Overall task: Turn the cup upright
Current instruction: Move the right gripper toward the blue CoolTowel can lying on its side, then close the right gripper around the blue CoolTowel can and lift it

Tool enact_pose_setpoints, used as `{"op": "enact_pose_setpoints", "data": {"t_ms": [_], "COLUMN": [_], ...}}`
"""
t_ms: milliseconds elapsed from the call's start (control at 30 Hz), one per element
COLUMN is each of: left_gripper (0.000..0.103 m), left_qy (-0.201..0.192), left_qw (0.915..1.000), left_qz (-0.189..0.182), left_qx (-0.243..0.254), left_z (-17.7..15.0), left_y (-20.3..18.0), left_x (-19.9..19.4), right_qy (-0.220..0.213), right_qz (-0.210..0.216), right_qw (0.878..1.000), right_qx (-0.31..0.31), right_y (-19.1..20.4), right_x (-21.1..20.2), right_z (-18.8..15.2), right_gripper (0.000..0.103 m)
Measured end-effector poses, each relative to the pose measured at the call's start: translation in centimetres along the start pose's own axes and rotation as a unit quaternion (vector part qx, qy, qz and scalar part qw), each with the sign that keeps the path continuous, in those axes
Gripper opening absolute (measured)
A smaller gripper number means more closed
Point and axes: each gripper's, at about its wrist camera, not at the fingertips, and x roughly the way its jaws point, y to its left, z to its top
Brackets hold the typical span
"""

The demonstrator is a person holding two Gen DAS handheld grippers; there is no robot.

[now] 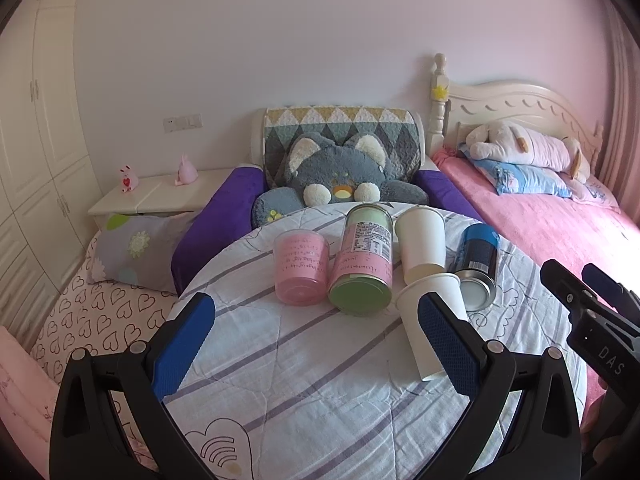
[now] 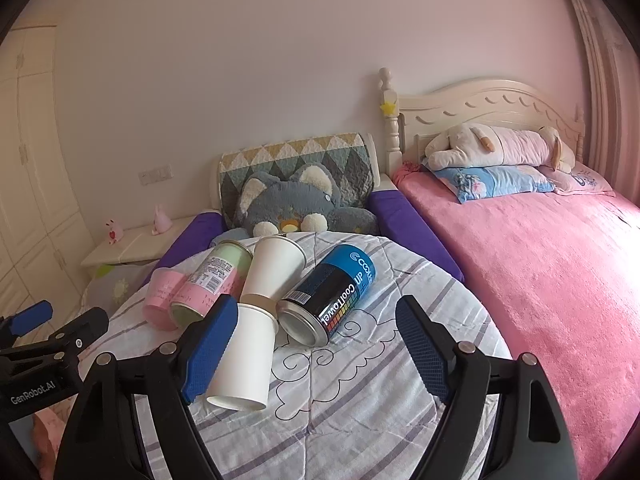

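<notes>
Item: paper cup [image 2: 246, 354], on its side on the quilt [image 2: 360, 400], open end toward the cameras.
Right tool [image 2: 316, 346] wide and empty, its left finger beside the cup; left tool [image 1: 316, 344] likewise wide and empty. Advice: straddle the cup mid-wall, close gently to avoid crushing, clear the blue can [image 2: 332, 292], rotate mouth upward.

Below my claw, a round table [image 2: 360, 420] under a striped quilt carries things lying around the near white cup [image 2: 244, 360]: a second white cup [image 2: 274, 268] behind it, the blue can [image 2: 332, 294] right, green-pink canister [image 2: 208, 284] and pink cup [image 2: 160, 300] left.
</notes>
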Motion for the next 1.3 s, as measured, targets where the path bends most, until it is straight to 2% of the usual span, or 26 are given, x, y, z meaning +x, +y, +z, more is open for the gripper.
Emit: {"op": "enact_pose_setpoints", "data": {"t_ms": [200, 400, 500, 700, 933, 1033, 1167, 1300], "left_gripper": [0.103, 0.103, 0.103, 0.103, 0.103, 0.103, 0.103, 0.103], "left_qy": [-0.001, 0.015, 0.018, 0.027, 0.033, 0.034, 0.036, 0.030], "left_qw": [0.9999, 0.9999, 0.9998, 0.9996, 0.9995, 0.9994, 0.9993, 0.9996], "left_qz": [0.008, -0.004, -0.002, -0.001, -0.004, -0.004, -0.005, -0.002], "left_qx": [0.006, -0.002, 0.002, 0.001, -0.002, -0.001, -0.002, 0.001], "left_z": [0.9, 2.1, 2.6, 2.6, 2.5, 2.6, 2.5, 2.8], "left_y": [-0.1, -0.4, -0.6, -0.5, -0.5, -0.4, -0.3, -0.3], "left_x": [1.4, 3.6, 4.7, 6.1, 7.0, 7.1, 7.3, 7.1], "right_qy": [0.017, 0.045, 0.078, 0.151, 0.181, 0.192, 0.197, 0.191], "right_qz": [0.008, 0.016, 0.019, 0.021, 0.020, 0.034, 0.044, 0.049], "right_qw": [0.999, 0.995, 0.988, 0.966, 0.957, 0.952, 0.955, 0.959], "right_qx": [0.033, 0.087, 0.134, 0.211, 0.227, 0.235, 0.219, 0.203], "right_y": [-0.8, -2.4, -3.5, -5.0, -4.9, -5.0, -4.5, -4.2], "right_x": [2.2, 5.4, 8.0, 13.0, 15.4, 16.0, 16.2, 15.9], "right_z": [0.9, 2.0, 2.3, 1.5, 0.8, 0.4, 0.2, 0.3], "right_gripper": [0.083, 0.083, 0.083, 0.082, 0.082, 0.082, 0.075, 0.075]}}
